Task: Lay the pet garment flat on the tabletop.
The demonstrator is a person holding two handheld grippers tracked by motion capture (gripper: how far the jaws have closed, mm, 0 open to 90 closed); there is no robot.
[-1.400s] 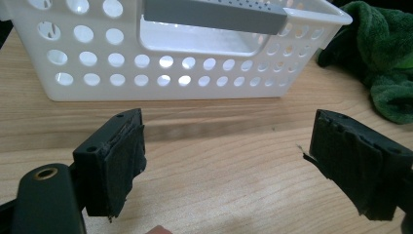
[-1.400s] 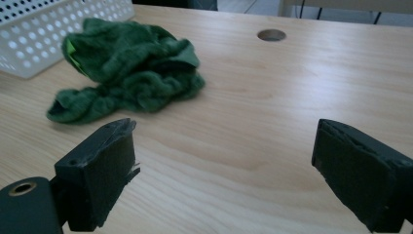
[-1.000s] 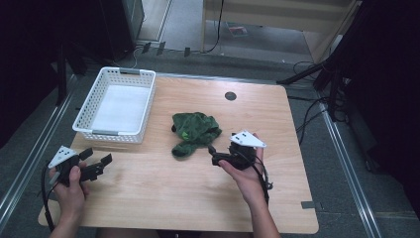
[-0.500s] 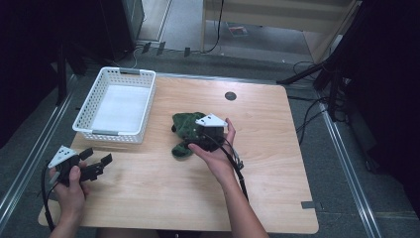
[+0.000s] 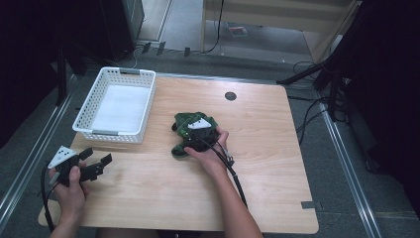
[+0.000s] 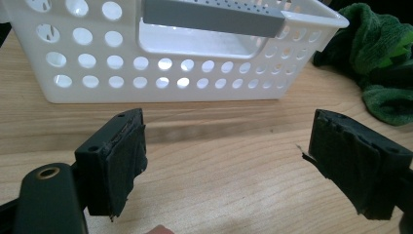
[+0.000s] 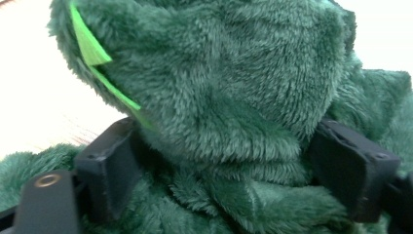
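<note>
Plush toy (image 5: 190, 130) mid-table, your right gripper (image 5: 194, 135) on it | left gripper (image 6: 229, 161): jaws apart, idle before basket (image 6: 195, 53) | right gripper view: jaws straddle fur, seemingly unclosed; squeeze next, probably.

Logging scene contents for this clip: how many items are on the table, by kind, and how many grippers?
White perforated basket: 1
Green plush toy: 1
Handheld grippers: 2, the left gripper with jaws apart over bare wood, the right gripper with jaws either side of the plush
Total: 4
</note>
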